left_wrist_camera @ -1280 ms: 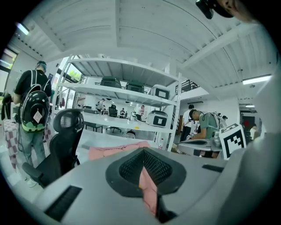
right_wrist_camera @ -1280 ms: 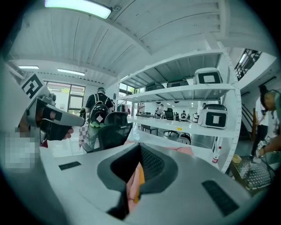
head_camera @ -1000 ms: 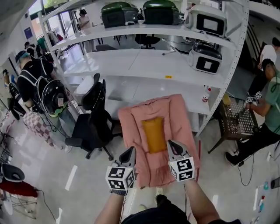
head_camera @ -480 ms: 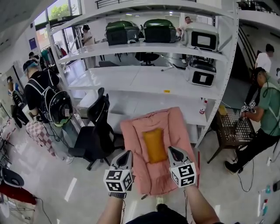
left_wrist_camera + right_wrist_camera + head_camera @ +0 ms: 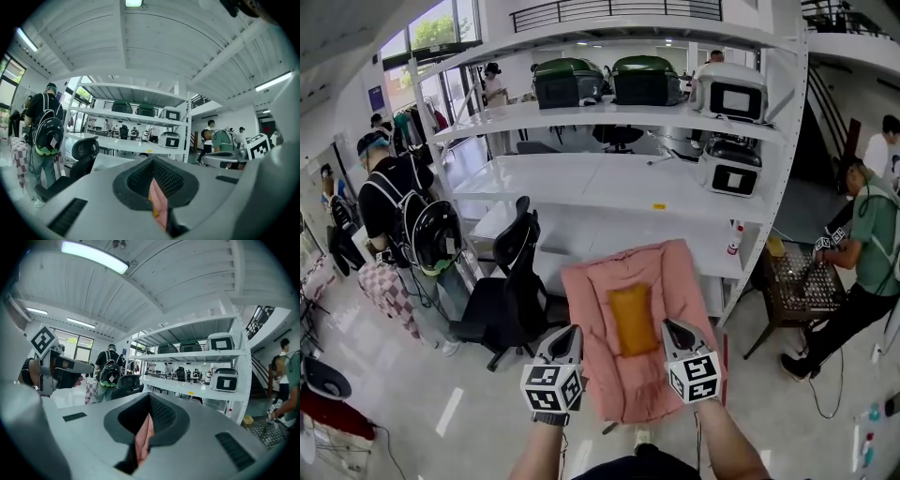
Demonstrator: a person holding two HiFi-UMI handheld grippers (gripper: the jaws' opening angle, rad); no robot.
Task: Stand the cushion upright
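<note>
Gripping the cushion (image 5: 670, 281) by its near edge, one corner to each side. Left claw (image 5: 565, 339) closed tight on a fold of pink cloth; right claw (image 5: 678, 334) likewise pinched fully together on cloth, both confirmed in the gripper views. Held well apart, presumably to keep that edge taut and stop the soft body folding in the middle.

Spread away from the claws, pink face and yellow patch (image 5: 633, 319) turned up toward the head camera, so lying back rather than upright. Judged part-way: lifted clear of the floor, tipping-up not yet done. Cannot tell the support, if any, under the far edge; seen there against the low shelf (image 5: 572, 230). Liable to sag or drop on any slip of a pinch, with only thin cloth in each grip.

Just left of the cushion, a black chair (image 5: 502, 281), near enough to snag. Beyond, on the higher boards, boxy machines (image 5: 729, 173). Farther off, a person with a backpack (image 5: 436, 234) at left and a person in green (image 5: 877, 220) at right, both well clear.
</note>
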